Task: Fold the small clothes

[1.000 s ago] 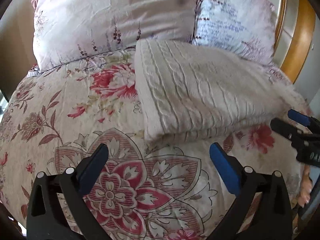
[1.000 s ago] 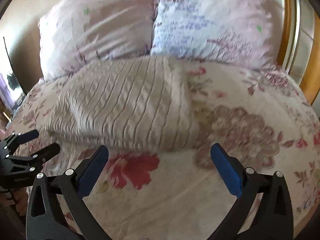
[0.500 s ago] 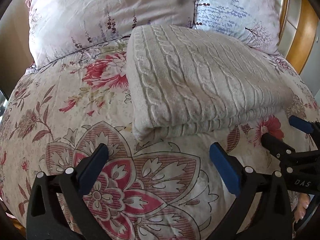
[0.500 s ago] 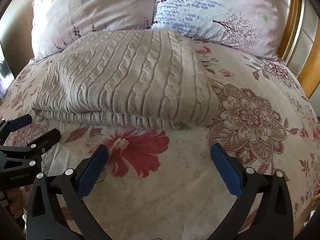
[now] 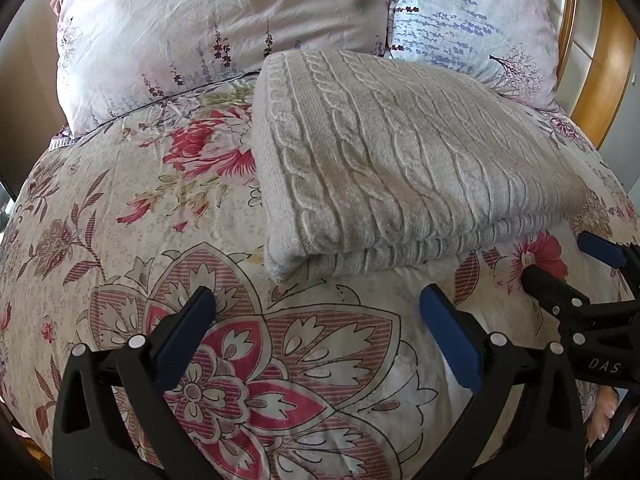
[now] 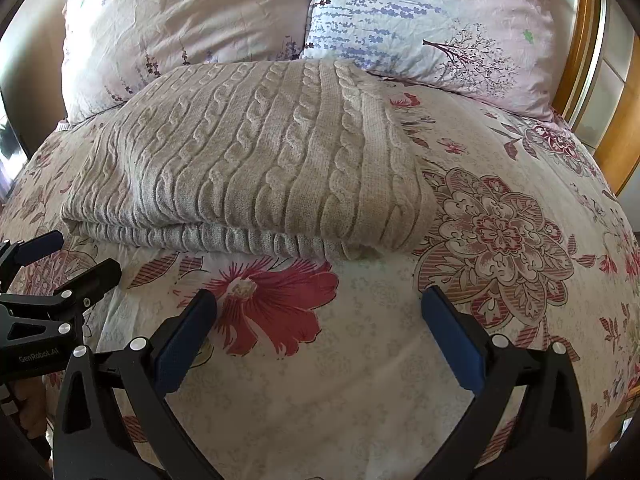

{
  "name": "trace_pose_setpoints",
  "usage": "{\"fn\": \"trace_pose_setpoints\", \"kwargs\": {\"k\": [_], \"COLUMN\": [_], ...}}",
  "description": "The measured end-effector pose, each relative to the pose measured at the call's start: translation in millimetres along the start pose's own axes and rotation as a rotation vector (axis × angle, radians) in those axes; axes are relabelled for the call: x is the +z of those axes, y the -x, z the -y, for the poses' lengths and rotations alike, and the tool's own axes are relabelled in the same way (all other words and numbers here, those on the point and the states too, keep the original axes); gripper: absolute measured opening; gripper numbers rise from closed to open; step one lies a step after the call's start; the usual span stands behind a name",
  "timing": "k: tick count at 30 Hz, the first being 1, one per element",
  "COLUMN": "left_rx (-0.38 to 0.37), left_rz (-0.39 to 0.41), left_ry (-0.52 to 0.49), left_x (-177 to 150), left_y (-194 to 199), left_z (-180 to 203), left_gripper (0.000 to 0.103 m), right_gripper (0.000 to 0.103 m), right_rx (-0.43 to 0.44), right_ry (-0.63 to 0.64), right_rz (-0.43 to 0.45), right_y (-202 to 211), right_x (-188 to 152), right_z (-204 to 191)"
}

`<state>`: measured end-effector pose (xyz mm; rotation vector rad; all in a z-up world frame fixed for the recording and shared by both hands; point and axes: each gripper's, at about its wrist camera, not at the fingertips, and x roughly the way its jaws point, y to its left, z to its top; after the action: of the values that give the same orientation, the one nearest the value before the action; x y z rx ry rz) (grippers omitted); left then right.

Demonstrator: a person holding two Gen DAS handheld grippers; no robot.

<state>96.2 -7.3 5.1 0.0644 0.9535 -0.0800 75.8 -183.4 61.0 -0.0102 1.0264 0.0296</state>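
Left wrist view: left gripper is hovering over the floral duvet, jaws spread wide, gripping nothing. Cable-knit sweater is lying folded in a neat rectangle just ahead, upper right of the fingers, far edge nearly touching the two pillows. Near-left corner of the fold is sitting just beyond the fingertips, not touching them. Right gripper is showing at the right edge, also apart from the knit.

Right wrist view: right gripper is likewise gaping wide w/ nothing held, over a red flower print. Sweater is lying ahead and to the left, stacked layers visible along its near edge. Left gripper is poking in at left, near that edge's left corner, open.

Step, imo: fold looks basically done; both tools are standing clear. Next move prob needs either one more fold in half (each gripper pinching a near corner through all layers) or moving on to another garment.

Containers: none visible in either view.
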Motion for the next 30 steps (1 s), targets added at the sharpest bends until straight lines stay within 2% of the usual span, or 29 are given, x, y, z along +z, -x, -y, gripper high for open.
{"fn": "trace_pose_setpoints", "kwargs": {"k": [30], "left_rx": [0.001], "left_rz": [0.0], "left_ry": [0.001], "left_x": [0.0], "left_y": [0.2], "left_z": [0.0], "left_gripper": [0.101], "right_gripper": [0.102], "right_rx": [0.004], "right_ry": [0.005], "right_rz": [0.001], "right_y": [-0.1], "right_x": [-0.2], "right_z": [1.2]}}
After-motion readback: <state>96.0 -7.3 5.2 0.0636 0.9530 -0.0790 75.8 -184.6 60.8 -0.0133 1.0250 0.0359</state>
